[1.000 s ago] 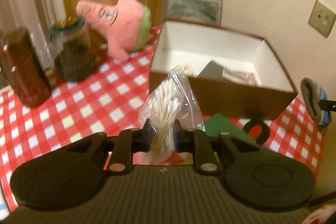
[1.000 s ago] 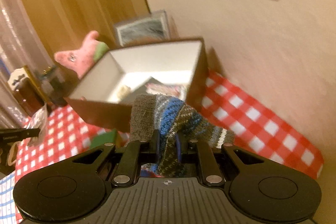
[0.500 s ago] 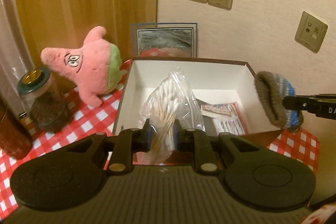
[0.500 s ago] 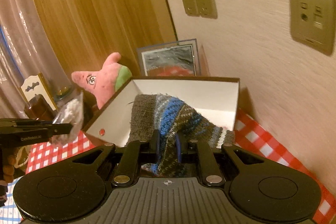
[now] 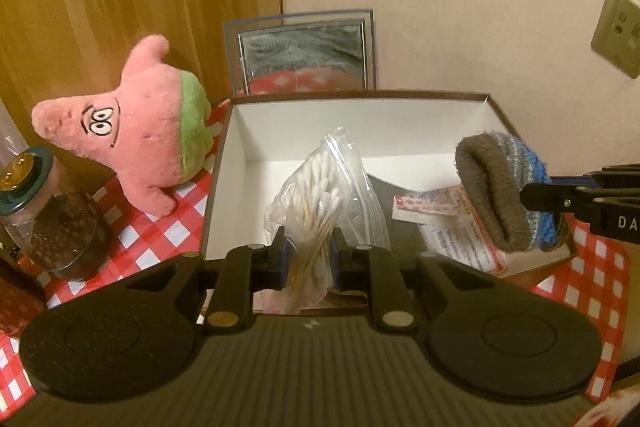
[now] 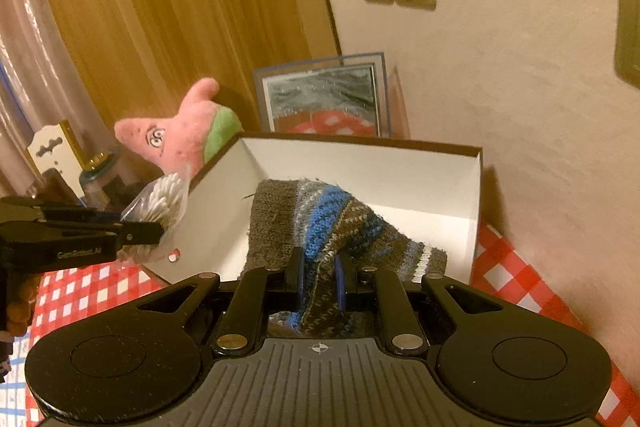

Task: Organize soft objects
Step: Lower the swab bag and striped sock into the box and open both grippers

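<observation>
The left hand-held gripper (image 5: 308, 263) pinches a clear bag of cotton swabs (image 5: 324, 195) and holds it up over the near edge of the open box (image 5: 360, 131). The right hand-held gripper (image 6: 319, 279) pinches a striped knit sock (image 6: 320, 219) and holds it over the right side of the same box. Some paper packets (image 5: 452, 215) lie on the box floor. A pink star plush toy (image 5: 136, 131) sits on the red checked counter (image 5: 152, 231) just left of the box. A glass jar (image 5: 52, 215) stands farther left.
</observation>
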`<state>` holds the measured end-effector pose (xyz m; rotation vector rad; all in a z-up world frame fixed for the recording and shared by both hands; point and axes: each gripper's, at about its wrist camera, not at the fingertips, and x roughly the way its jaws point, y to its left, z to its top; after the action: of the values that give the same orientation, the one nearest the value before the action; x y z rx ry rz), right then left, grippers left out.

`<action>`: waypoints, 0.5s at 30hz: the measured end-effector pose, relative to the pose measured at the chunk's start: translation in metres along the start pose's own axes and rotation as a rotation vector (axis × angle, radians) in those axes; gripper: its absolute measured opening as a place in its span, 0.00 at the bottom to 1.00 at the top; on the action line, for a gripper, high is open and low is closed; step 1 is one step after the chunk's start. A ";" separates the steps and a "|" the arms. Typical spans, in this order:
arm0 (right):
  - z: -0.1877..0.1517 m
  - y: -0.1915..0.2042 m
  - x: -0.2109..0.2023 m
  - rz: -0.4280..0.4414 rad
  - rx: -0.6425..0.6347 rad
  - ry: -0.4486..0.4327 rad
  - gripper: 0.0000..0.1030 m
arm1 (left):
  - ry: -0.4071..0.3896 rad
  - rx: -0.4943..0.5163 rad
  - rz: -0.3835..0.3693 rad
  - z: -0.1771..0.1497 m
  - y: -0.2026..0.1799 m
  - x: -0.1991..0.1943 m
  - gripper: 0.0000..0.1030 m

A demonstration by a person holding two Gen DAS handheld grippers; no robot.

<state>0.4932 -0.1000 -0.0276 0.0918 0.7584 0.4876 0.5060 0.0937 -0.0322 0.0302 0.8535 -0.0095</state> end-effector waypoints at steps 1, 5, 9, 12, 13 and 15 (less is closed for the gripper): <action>-0.001 -0.001 0.003 0.000 0.000 0.008 0.14 | 0.009 0.004 -0.005 0.001 0.000 0.004 0.18; 0.000 -0.004 0.018 -0.001 0.008 0.040 0.14 | 0.043 0.016 -0.012 0.003 0.003 0.019 0.18; 0.000 -0.006 0.027 -0.009 0.017 0.058 0.14 | 0.067 0.037 -0.019 0.004 0.004 0.031 0.20; 0.000 -0.008 0.032 -0.010 0.025 0.072 0.14 | 0.079 0.056 -0.004 0.004 0.004 0.035 0.38; 0.000 -0.008 0.033 -0.011 0.026 0.076 0.14 | 0.077 0.058 -0.003 0.004 0.005 0.036 0.39; 0.000 -0.009 0.036 -0.011 0.031 0.085 0.14 | 0.079 0.052 -0.006 0.004 0.007 0.036 0.39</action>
<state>0.5191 -0.0912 -0.0528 0.0958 0.8497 0.4718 0.5326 0.1006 -0.0568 0.0771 0.9327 -0.0358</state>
